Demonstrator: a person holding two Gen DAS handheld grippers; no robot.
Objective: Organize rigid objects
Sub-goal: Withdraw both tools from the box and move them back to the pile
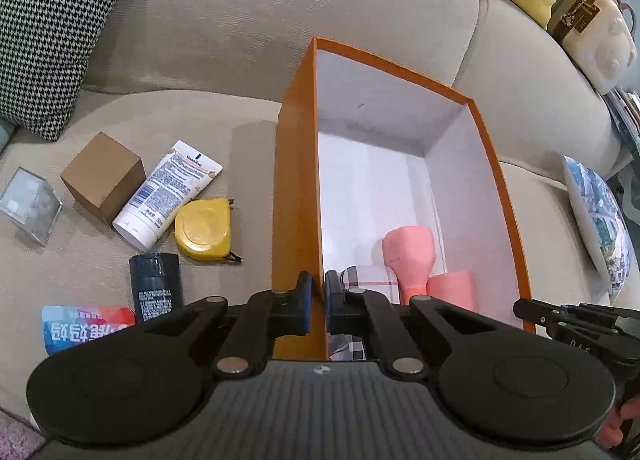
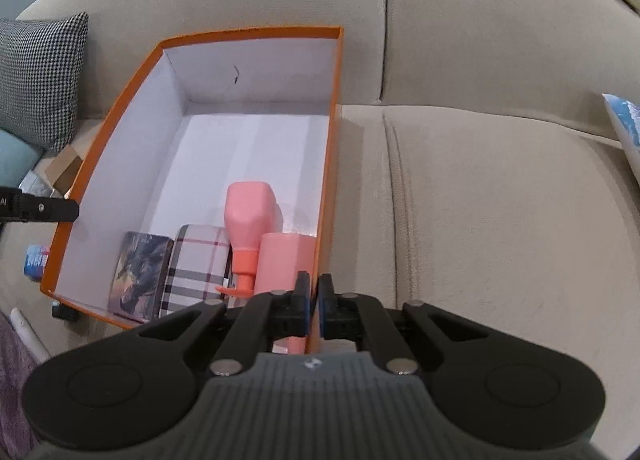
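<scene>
On the beige sofa (image 1: 240, 39) an orange box (image 1: 296, 187) with a white inside is sitting open, and both claws are gripping it. The left claw (image 1: 316, 300) is pinching the box's left wall near the front corner, its blue pads pressed shut on the thin cardboard. The right claw (image 2: 314, 304) is doing the same on the right wall, jaws clamped tight on the orange edge.

Inside the box, at the near end, a pink pump bottle (image 2: 250, 219) is lying down, with a pink cylinder (image 2: 286, 260) just beside it against the right wall. A plaid case (image 2: 198, 268) is lying to the left of the bottle, and a dark printed box (image 2: 140, 276) is lying next to that.

Outside the box, on the seat to its left, more things are waiting: a brown cardboard cube (image 1: 102, 177), a white tube (image 1: 168, 195) leaning against it, a yellow tape measure (image 1: 204, 230) touching the tube's cap end, a dark blue canister (image 1: 156, 286) nearer the camera, a colourful packet (image 1: 86, 326) beside that, and a clear plastic case (image 1: 30, 203) farthest left. A houndstooth cushion (image 1: 48, 27) is propped against the backrest.
</scene>
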